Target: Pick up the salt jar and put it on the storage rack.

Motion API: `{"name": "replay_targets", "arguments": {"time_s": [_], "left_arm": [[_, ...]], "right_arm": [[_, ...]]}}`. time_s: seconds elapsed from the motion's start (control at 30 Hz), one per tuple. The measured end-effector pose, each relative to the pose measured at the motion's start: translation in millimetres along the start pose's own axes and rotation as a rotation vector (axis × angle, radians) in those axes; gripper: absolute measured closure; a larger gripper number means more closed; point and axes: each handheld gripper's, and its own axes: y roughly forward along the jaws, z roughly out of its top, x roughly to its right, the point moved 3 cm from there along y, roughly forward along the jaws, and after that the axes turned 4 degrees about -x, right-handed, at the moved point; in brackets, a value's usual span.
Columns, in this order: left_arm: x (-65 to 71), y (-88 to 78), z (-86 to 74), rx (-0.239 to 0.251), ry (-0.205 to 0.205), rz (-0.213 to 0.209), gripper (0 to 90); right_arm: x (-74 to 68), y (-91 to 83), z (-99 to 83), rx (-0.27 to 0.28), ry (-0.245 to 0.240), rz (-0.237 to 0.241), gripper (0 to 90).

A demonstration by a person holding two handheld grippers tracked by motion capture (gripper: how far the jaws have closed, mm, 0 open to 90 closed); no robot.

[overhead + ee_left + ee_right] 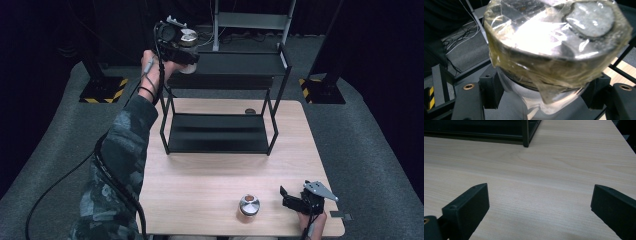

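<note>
A taped jar [554, 50] is clamped in the left gripper [186, 59] over the rack's top shelf [240, 64], seemingly for placing, while the right gripper [539, 202] is rested wide open on the counter [564, 170].

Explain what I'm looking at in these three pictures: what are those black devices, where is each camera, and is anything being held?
There is no robot: a person holds a two-jaw gripper in each hand. The high view looks down from above the person's side of the wooden table. The other two cameras ride on the grippers and look along their jaws.

The left gripper is raised over the top shelf of a black two-shelf rack and is shut on a tape-wrapped can, seen close up in the left gripper view. The right gripper rests open and empty near the table's front edge. A second can stands on the table beside it.
</note>
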Motion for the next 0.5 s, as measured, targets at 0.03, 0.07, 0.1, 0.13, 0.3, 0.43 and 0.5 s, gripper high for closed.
{"name": "replay_targets", "arguments": {"time_s": [0.03, 0.07, 0.1, 0.13, 0.3, 0.43, 0.5], "left_arm": [[-0.5, 0.7, -0.3, 0.003, -0.004, 0.004, 30.5], [-1.3, 1.7, -0.6, 0.005, -0.007, 0.006, 30.5], [-2.0, 2.9, -0.7, 0.005, -0.012, 0.008, 30.5], [-2.4, 4.3, -0.8, 0.004, -0.017, 0.011, 30.5], [-3.4, 11.4, -2.4, 0.009, -0.043, 0.026, 30.5], [-3.3, 17.0, -4.0, 0.016, -0.060, 0.034, 30.5], [-3.2, 19.9, -4.2, 0.015, -0.070, 0.034, 30.5]], "right_arm": [[0.0, 0.0, 0.0, 0.000, 0.000, 0.000, 0.5], [0.1, 0.0, 0.0, 0.000, 0.000, 0.000, 0.6], [0.1, -0.1, -0.1, 0.000, 0.000, 0.000, 0.6], [0.2, -0.1, -0.1, 0.000, 0.000, 0.000, 0.6], [-0.1, -0.1, -0.1, 0.001, -0.001, 0.000, 0.6], [-0.2, -0.1, -0.1, 0.001, -0.001, -0.001, 0.6], [-0.1, -0.2, -0.3, 0.001, -0.001, -0.001, 0.6]]}}
